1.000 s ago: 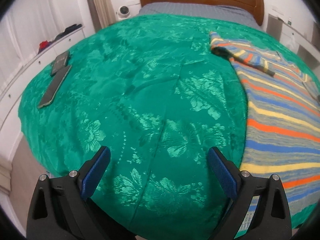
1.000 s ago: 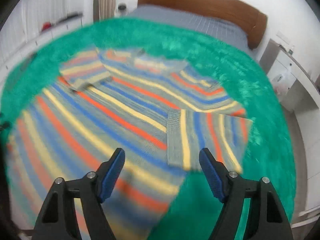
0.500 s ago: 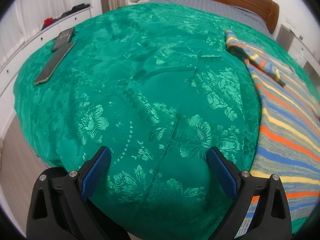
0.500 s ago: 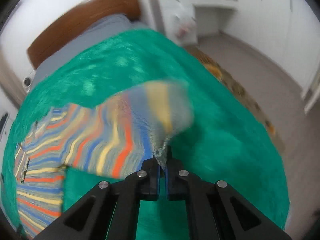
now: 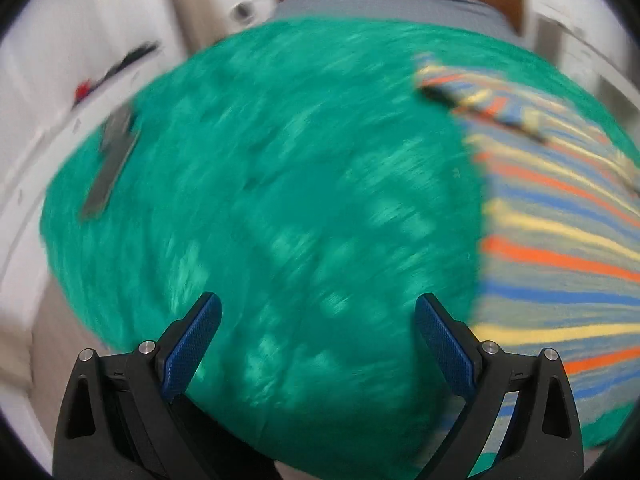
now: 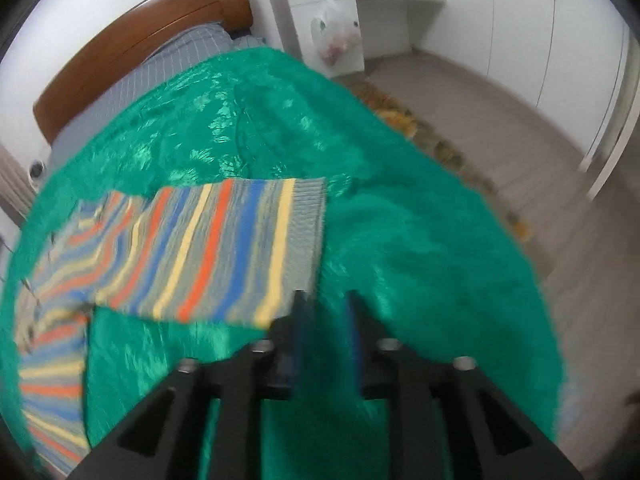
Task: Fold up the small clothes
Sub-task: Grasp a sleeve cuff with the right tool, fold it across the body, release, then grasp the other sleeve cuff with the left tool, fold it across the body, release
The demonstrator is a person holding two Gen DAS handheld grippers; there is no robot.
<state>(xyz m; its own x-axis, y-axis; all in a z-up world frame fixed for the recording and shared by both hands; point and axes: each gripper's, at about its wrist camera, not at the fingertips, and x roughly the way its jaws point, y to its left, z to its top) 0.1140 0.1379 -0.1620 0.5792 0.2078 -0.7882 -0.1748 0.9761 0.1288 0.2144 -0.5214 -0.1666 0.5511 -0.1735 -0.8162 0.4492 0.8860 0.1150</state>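
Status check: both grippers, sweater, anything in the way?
Left gripper open, empty, over the green bedspread. Right gripper open, at the cuff of the striped sweater sleeve, laid flat. Nothing in the way.

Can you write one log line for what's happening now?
left gripper open over bedspread | right gripper jaws apart beside sweater sleeve

We note an emerald-green satin bedspread (image 5: 280,200) with a paler green floral weave, glossy where light catches it (image 6: 192,136). On it, a knitted sweater (image 5: 560,248) striped in grey, orange, yellow and blue; its sleeve (image 6: 224,248) repeats those bands and ends in a grey ribbed cuff (image 6: 310,224). We log a reddish-brown wooden headboard (image 6: 132,48), a grey-blue checked sheet (image 6: 160,76), white cabinets (image 6: 520,20), and a beige floor (image 6: 500,120). Both grippers' fingers are black with blue textured pads (image 5: 192,344).
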